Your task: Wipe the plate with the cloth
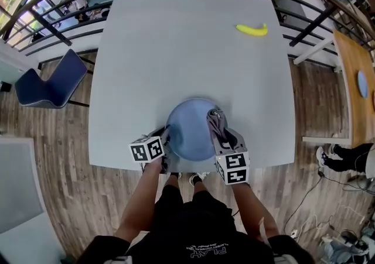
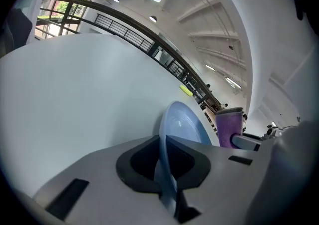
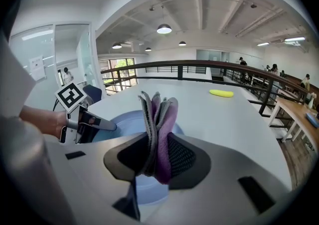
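My left gripper (image 2: 164, 161) is closed on the left rim of the plate (image 1: 190, 131), a thin bite. The plate is at the near edge of the table (image 1: 176, 40). My right gripper (image 3: 157, 156) pinches the bunched cloth (image 3: 158, 116) over the plate's right side. Risk: wiping pressure could lever the rim from my left jaws, sending the plate off the edge.

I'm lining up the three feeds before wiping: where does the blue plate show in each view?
Head view: plate at lower centre, over the table's near edge.
Left gripper view: plate at lower centre, edge-on, rim clamped in the jaws.
Right gripper view: plate at lower left, behind the cloth.
Shared landmark: yellow banana on the table's far side, in all three views.
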A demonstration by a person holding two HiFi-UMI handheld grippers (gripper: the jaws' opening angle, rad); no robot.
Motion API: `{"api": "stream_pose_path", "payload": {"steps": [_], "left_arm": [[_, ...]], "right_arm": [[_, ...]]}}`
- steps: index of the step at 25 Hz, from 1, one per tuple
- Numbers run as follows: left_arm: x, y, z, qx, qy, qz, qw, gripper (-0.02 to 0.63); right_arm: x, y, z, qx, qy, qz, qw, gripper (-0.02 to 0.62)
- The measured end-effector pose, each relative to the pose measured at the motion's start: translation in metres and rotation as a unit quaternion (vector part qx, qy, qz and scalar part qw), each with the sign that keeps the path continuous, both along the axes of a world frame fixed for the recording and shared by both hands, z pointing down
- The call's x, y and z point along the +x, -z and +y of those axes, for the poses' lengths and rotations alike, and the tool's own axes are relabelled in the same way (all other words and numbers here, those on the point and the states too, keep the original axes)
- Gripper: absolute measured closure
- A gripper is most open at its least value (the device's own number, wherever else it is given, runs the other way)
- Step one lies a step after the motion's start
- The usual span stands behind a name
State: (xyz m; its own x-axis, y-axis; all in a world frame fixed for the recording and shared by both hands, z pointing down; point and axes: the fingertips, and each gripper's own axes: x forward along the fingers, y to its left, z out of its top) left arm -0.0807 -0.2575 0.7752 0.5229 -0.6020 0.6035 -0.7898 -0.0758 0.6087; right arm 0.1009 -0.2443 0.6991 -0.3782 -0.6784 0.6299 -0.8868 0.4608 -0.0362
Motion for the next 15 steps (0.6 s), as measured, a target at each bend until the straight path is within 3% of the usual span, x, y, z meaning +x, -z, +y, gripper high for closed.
{"api": "stream_pose_path", "payload": {"steps": [8, 15], "left_arm": [[0.009, -0.016, 0.011, -0.031, 0.011, 0.001, 0.9994, 0.575], [0.004, -0.018, 0.017, -0.035, -0.003, -0.047, 0.9983, 0.574]], "right_arm": [[0.002, -0.009, 0.011, -0.011, 0.003, -0.003, 1.0, 0.479], [-0.008, -0.001, 0.012, -0.01, 0.006, -0.017, 1.0, 0.479]]}}
